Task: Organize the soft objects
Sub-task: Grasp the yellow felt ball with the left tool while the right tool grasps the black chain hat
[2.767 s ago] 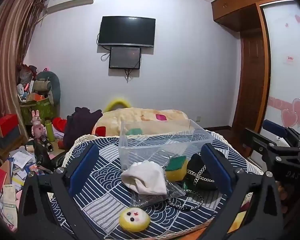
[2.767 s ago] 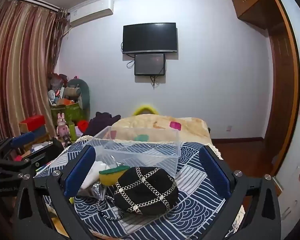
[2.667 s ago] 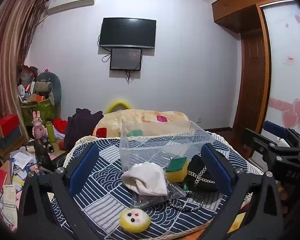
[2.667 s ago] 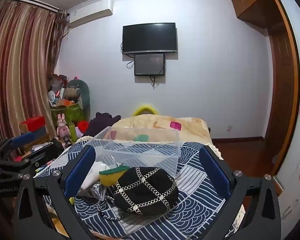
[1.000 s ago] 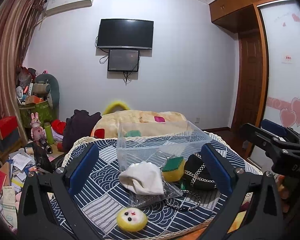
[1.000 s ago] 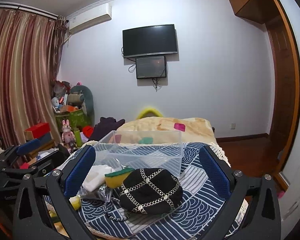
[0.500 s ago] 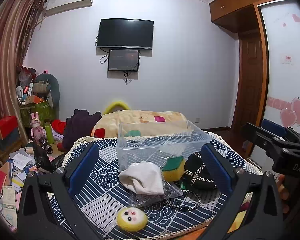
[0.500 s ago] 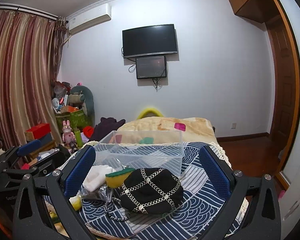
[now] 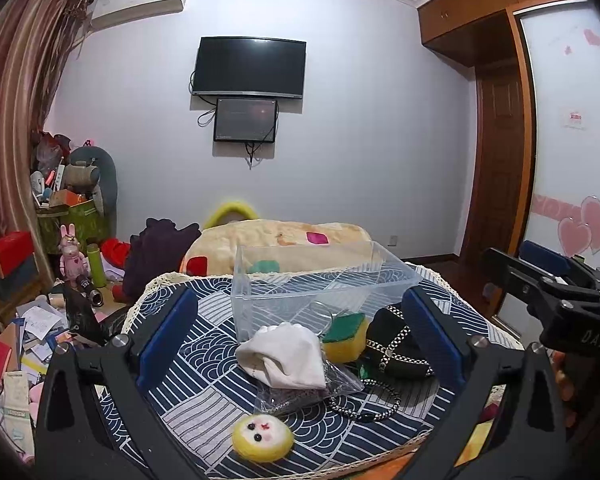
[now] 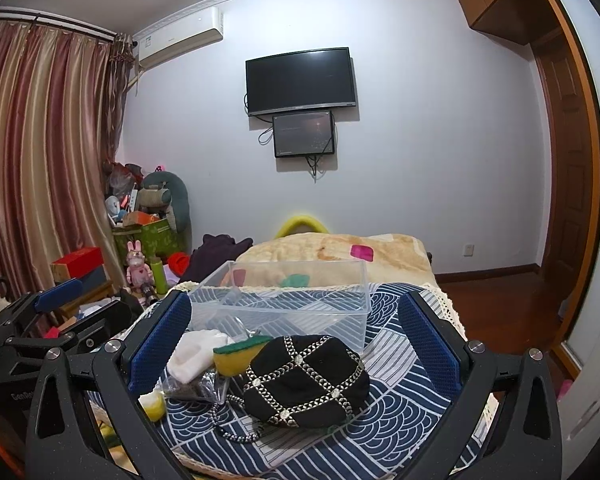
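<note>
Now from the left view, left gripper (image 9: 300, 336) wide open over the white cloth (image 9: 284, 354), clear box (image 9: 320, 284) long side across behind it, from the right view, right gripper (image 10: 296, 344) wide open, black bag (image 10: 306, 380) lying sideways before the box.

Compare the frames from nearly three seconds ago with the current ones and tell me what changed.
Only the viewpoints drifted slightly; nothing was grasped or released. The left gripper and right gripper remain open and empty. The white cloth, sponge, black studded pouch, yellow face plush and clear plastic bin sit where they were.
</note>
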The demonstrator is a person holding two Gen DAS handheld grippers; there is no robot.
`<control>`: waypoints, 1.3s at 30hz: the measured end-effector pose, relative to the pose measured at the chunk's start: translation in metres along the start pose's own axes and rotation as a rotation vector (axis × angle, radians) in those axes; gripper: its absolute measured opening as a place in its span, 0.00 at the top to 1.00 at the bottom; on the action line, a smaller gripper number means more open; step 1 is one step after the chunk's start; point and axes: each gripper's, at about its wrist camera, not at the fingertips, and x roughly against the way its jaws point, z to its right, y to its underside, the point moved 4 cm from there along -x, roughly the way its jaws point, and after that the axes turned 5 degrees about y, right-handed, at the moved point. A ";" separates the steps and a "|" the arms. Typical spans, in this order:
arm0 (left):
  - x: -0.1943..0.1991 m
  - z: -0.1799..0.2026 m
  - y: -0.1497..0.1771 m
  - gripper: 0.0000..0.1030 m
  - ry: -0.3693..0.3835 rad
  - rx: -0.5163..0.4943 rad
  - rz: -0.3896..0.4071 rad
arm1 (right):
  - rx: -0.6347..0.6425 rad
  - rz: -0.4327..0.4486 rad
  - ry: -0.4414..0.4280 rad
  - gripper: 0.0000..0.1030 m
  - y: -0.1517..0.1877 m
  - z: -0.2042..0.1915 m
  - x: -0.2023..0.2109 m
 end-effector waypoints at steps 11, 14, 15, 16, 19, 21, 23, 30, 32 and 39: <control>-0.001 -0.003 0.003 0.01 0.002 0.005 -0.021 | -0.016 -0.050 -0.013 0.00 0.010 0.000 -0.010; -0.007 -0.006 0.011 0.13 -0.003 0.014 -0.055 | -0.008 -0.065 -0.008 0.00 0.014 -0.001 -0.013; -0.008 -0.008 0.015 0.14 -0.008 0.014 -0.069 | -0.004 -0.068 -0.009 0.00 0.016 -0.002 -0.013; -0.010 -0.009 0.019 0.14 -0.012 0.011 -0.087 | -0.001 -0.070 -0.011 0.01 0.017 -0.003 -0.013; -0.016 -0.015 0.030 0.15 -0.024 0.021 -0.133 | 0.005 -0.095 -0.026 0.08 0.024 -0.006 -0.017; -0.019 -0.021 0.038 0.15 -0.021 0.035 -0.159 | 0.002 -0.121 -0.029 0.14 0.029 -0.005 -0.021; -0.022 -0.025 0.048 0.15 -0.021 0.043 -0.193 | -0.005 -0.161 -0.030 0.18 0.036 -0.002 -0.027; -0.040 -0.042 0.095 0.22 -0.042 0.064 -0.363 | -0.033 -0.258 -0.015 0.28 0.054 0.008 -0.042; -0.044 -0.046 0.102 0.30 -0.028 0.084 -0.388 | -0.038 -0.276 -0.010 0.28 0.057 0.010 -0.045; -0.055 -0.049 0.118 0.56 0.024 0.122 -0.442 | -0.041 -0.319 -0.003 0.28 0.062 0.013 -0.055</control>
